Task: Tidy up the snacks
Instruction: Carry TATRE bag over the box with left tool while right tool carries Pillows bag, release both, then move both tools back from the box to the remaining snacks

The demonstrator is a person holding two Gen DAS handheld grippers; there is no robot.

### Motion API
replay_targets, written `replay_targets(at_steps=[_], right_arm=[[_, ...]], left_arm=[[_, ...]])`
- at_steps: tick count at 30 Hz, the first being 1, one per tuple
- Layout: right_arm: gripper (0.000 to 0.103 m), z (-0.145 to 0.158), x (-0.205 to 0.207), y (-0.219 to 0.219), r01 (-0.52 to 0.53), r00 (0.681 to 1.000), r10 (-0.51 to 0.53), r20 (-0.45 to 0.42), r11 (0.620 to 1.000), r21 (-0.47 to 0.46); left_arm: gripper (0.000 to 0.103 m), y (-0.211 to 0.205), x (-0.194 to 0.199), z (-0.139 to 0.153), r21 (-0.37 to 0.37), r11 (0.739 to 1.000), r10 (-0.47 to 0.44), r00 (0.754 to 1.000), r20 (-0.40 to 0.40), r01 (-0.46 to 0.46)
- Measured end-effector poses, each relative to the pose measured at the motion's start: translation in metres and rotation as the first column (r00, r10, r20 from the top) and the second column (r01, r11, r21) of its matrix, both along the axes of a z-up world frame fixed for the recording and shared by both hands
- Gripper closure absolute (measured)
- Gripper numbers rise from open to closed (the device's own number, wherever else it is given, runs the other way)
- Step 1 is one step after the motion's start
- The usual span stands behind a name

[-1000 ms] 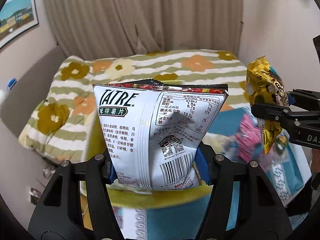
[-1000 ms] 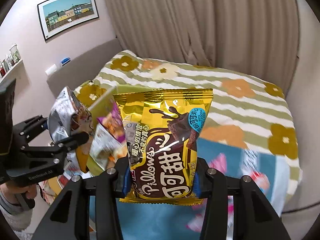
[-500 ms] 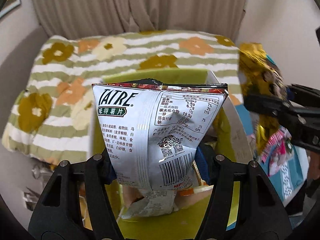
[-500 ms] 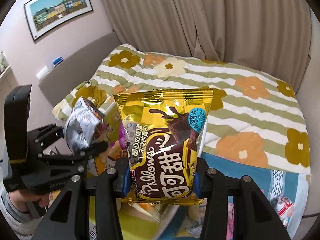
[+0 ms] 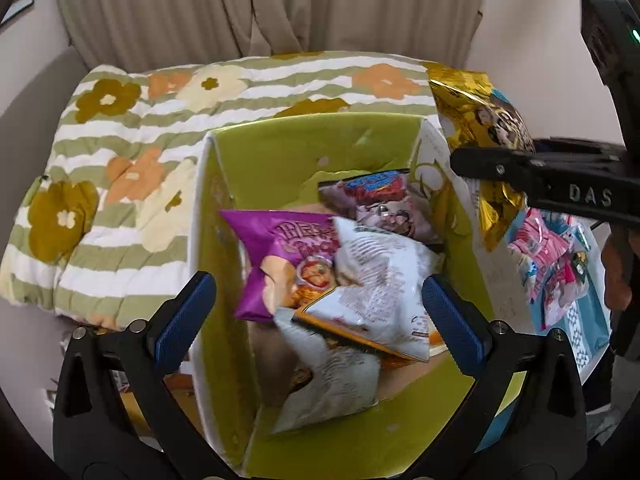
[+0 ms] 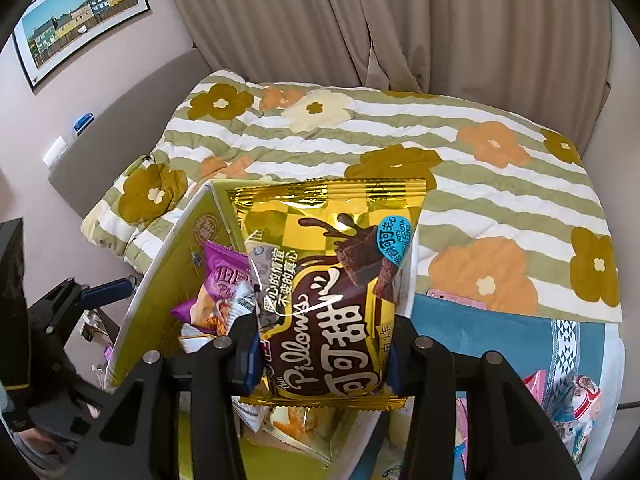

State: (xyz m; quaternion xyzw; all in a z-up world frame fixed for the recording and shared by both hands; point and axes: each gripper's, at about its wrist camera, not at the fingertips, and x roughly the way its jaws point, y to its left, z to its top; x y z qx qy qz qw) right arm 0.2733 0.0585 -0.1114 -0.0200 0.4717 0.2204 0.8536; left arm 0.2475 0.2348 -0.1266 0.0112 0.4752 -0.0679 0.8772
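My left gripper [image 5: 318, 312] is open and empty above an open yellow-green cardboard box [image 5: 308, 144]. Inside the box lie a white chip bag [image 5: 384, 280], a purple snack bag [image 5: 288, 256], a blue and pink bag [image 5: 380, 204] and another white bag [image 5: 328, 388]. My right gripper [image 6: 322, 360] is shut on a gold cocoa pillow snack bag [image 6: 332, 280], held upright over the box's right side [image 6: 160, 280]. The gold bag also shows in the left wrist view [image 5: 480, 128], at the box's far right corner.
The box stands beside a bed with a striped flower quilt [image 5: 120, 140]. Loose pink snack packets [image 5: 548, 264] lie on a blue cloth [image 6: 500, 344] to the right. A pink phone [image 6: 456, 300] lies at the quilt's edge. Curtains hang behind.
My left gripper has opened and let go of the white chip bag, which now lies in the box. My right gripper has carried the gold bag over the box.
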Motion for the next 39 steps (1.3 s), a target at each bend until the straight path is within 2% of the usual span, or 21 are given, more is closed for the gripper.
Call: replay_targets(at_steps=[7, 12, 13, 15, 16, 17, 18, 22, 27, 33, 39], right_arm=[[0.060, -0.001, 0.020, 0.035, -0.050, 0.999, 0.051, 0.008, 0.998, -0.046], [0.059, -0.014, 0.033, 0.057, -0.080, 0.997, 0.079, -0.020, 0.997, -0.025], [0.054, -0.017, 0.034, 0.061, -0.080, 0.997, 0.079, -0.022, 0.997, -0.020], [0.034, -0.019, 0.035, 0.065, -0.080, 0.997, 0.080, -0.017, 0.997, 0.003], [0.015, -0.019, 0.034, 0.066, -0.082, 0.997, 0.083, -0.010, 0.996, 0.018], [0.004, -0.019, 0.031, 0.067, -0.088, 0.996, 0.088, 0.002, 0.996, 0.033], [0.002, -0.018, 0.029, 0.068, -0.090, 0.996, 0.089, 0.014, 0.995, 0.035], [0.001, -0.017, 0.018, 0.069, -0.096, 0.994, 0.095, 0.061, 0.995, 0.021], [0.001, -0.014, 0.012, 0.064, -0.085, 0.995, 0.084, 0.058, 0.996, 0.022], [0.001, 0.002, -0.003, 0.047, -0.078, 0.994, 0.074, 0.078, 0.996, 0.047], [0.001, 0.028, -0.034, 0.015, -0.072, 0.992, 0.066, 0.106, 0.996, 0.057]], left_arm=[[0.001, 0.010, 0.003, -0.002, -0.008, 1.000, -0.005, 1.000, 0.003, 0.005], [0.001, 0.016, 0.002, -0.006, -0.011, 1.000, -0.006, 1.000, -0.004, 0.006], [0.001, 0.016, 0.001, -0.007, -0.008, 1.000, -0.005, 1.000, -0.006, 0.005], [0.001, 0.020, 0.000, -0.010, -0.001, 1.000, 0.000, 1.000, -0.009, 0.000], [0.001, 0.022, -0.001, -0.011, -0.002, 1.000, 0.003, 1.000, -0.012, -0.003], [0.001, 0.024, -0.002, -0.012, -0.006, 1.000, 0.005, 1.000, -0.014, -0.005], [0.001, 0.025, -0.003, -0.013, -0.011, 1.000, 0.007, 1.000, -0.015, -0.008], [0.001, 0.028, -0.005, -0.017, -0.020, 1.000, 0.006, 1.000, -0.021, -0.007], [0.001, 0.026, -0.008, -0.014, -0.008, 1.000, 0.009, 1.000, -0.012, -0.009], [0.001, 0.016, -0.025, 0.005, 0.010, 0.999, 0.049, 0.998, 0.026, -0.050], [0.001, -0.011, -0.052, 0.033, 0.022, 0.996, 0.084, 0.993, 0.086, -0.086]])
